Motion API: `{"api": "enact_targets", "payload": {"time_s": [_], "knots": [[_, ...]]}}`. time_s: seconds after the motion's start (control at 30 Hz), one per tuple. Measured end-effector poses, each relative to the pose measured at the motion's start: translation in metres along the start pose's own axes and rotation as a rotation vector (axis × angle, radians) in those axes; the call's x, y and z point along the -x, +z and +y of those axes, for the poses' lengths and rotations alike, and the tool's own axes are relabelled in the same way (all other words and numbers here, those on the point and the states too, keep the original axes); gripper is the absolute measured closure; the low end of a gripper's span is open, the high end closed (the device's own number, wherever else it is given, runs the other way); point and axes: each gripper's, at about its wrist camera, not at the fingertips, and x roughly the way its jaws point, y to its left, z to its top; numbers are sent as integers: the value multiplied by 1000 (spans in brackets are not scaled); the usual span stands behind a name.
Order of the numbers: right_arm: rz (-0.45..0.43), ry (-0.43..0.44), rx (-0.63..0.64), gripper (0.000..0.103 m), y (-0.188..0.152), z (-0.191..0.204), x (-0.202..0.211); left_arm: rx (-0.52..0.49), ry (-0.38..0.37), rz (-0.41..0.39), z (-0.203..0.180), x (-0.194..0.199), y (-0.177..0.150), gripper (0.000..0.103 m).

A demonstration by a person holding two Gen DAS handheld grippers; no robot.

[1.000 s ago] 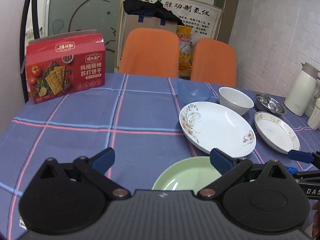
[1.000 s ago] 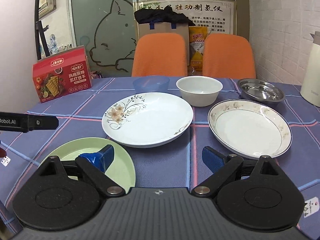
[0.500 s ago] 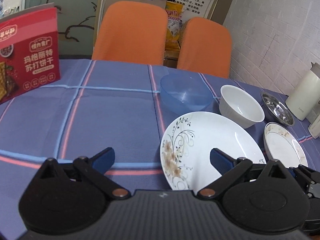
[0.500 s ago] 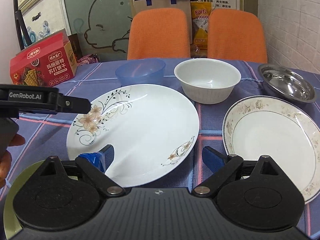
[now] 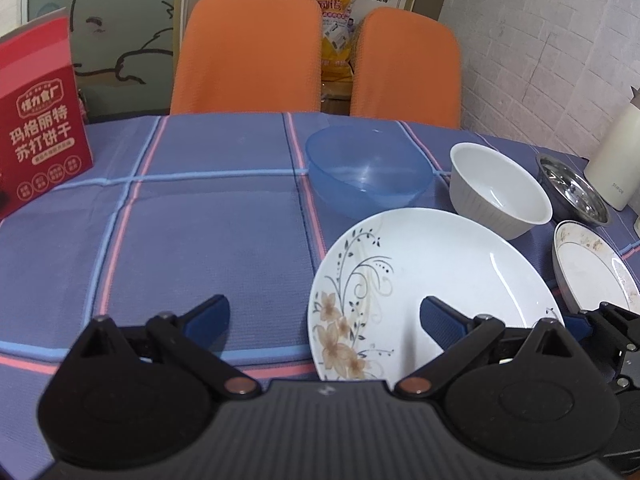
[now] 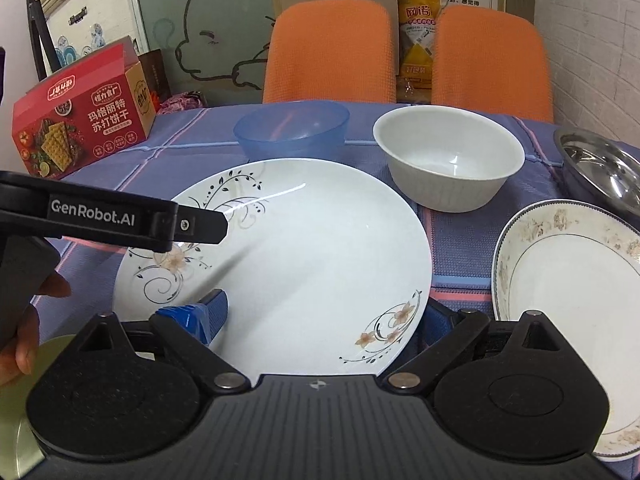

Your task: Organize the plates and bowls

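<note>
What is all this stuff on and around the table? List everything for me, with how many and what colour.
Flowered plate: 1, white, table centre, nearest both grippers.
Rimmed plate: 1, white with patterned rim, right of it.
Green plate: 1, pale green, near left, mostly hidden.
Plastic bowl: 1, clear blue, behind the flowered plate.
White bowl: 1, beside the blue one.
Steel bowl: 1, silver, far right.
Cracker box: 1, red, far left.
Jug: 1, cream, right edge.
Chairs: 2, orange, behind the table.
Tablecloth: 1, blue plaid.
Left gripper: black, blue pads, open.
Right gripper: same, open.
Hand: 1, holding the left gripper.
</note>
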Motion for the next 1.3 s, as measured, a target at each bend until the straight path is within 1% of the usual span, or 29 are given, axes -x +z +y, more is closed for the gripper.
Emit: {"api": "enact_targets", "payload": {"time_s": [0.1, 0.17, 0.27, 0.33, 0.37, 0.43, 0.47, 0.5, 0.57, 0.6, 0.67, 0.77, 0.9, 1.0, 1.07, 1.2, 1.3], "knots": [[-16, -35, 11, 19, -2, 0, -1, -8, 1, 17, -3, -6, -1, 3], [-30, -16, 21, 17, -3, 1, -3, -14, -1, 32, -6, -12, -3, 3], [-51, -8, 31, 17, -6, 1, -1, -64, 30, 24, -14, -14, -7, 4], [-61, -9, 30, 16, -8, 2, -1, -83, 49, 20, -19, -15, -9, 6], [-64, -14, 25, 16, -7, 2, -2, -85, 47, 15, -20, -15, -9, 9], [-63, -28, 14, 15, -6, 4, -3, -82, 21, 1, -24, -12, -10, 28], [-62, -32, 14, 15, -5, 5, -3, -81, -9, 0, -30, -10, -9, 43], [-55, -36, 9, 15, -4, 6, -4, -71, 8, 8, -32, -11, -8, 42], [-31, -37, -3, 16, -1, 6, -2, -52, 14, 19, -32, -12, -6, 43], [-35, -27, -4, 16, -1, 7, 2, -41, 16, 20, -31, -9, -4, 45], [-65, -26, 21, 16, -1, 12, 11, -47, 13, -9, -33, 1, -1, 46], [-122, -48, 33, 16, 2, 19, 30, -58, 10, -58, -39, 26, 3, 46], [-138, -31, 30, 16, 4, 24, 53, -68, 20, -84, -45, 54, 0, 47], [-140, -20, 38, 16, -4, 34, 72, -64, 18, -90, -45, 77, -14, 47], [-135, -4, 36, 16, -14, 42, 82, -55, 26, -88, -44, 92, -30, 48], [-100, 27, 39, 16, -39, 59, 96, -45, 57, -74, -44, 113, -63, 48], [-80, 50, 32, 16, -56, 68, 103, -30, 66, -57, -39, 126, -89, 48]]}}
